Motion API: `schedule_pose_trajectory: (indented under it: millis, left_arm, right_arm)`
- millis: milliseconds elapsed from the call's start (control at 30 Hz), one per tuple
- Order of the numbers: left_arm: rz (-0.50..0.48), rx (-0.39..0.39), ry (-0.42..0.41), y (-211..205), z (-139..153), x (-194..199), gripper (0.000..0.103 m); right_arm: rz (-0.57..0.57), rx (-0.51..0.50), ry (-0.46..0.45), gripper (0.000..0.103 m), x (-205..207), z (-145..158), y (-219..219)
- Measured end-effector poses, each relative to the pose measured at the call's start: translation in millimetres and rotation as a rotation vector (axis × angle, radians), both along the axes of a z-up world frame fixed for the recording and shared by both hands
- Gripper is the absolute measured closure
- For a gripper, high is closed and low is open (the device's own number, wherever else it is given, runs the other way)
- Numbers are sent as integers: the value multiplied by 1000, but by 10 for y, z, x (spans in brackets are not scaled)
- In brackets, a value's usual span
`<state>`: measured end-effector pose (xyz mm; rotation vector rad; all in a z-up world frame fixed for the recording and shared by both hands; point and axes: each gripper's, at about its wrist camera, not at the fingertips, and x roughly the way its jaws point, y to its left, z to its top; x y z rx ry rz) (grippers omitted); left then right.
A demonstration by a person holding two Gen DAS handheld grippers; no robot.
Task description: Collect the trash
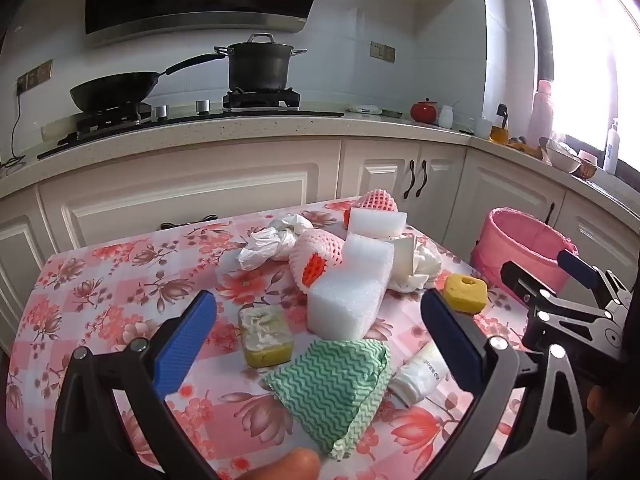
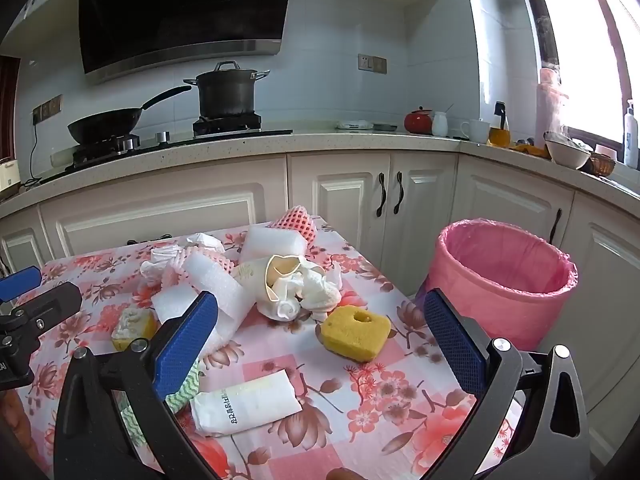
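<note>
A pile of trash lies on the floral-cloth table (image 1: 100, 288). It holds white foam blocks (image 1: 348, 296), pink foam net sleeves (image 1: 316, 260), crumpled tissues (image 1: 268, 240), a dirty yellow sponge (image 1: 266, 336), a green wavy cloth (image 1: 340, 388), a white packet (image 2: 246, 402), a crushed paper cup (image 2: 296, 288) and a yellow sponge with a hole (image 2: 356, 332). My left gripper (image 1: 319, 300) hovers open above the cloth and foam, holding nothing. My right gripper (image 2: 320, 300) hovers open over the holed sponge and the packet, also holding nothing. A pink-lined bin (image 2: 504, 280) stands right of the table.
Behind the table runs a counter (image 2: 320, 144) with white cabinets below, and a stove carrying a wok (image 2: 104, 124) and a pot (image 2: 228, 92). Jars, cups and bowls crowd the counter's right end by the window. The right gripper (image 1: 540, 276) shows at the right edge of the left wrist view.
</note>
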<state>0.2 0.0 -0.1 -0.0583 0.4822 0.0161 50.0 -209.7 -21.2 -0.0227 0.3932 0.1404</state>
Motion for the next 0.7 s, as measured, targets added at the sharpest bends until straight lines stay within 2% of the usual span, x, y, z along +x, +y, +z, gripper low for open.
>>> schedule_pose_trajectory:
  millis: [700]
  left_arm:
    - [4,-1,-6,-9,-2,-3,4]
  right_arm:
    - [-1,2,2,7,-3,-2,7]
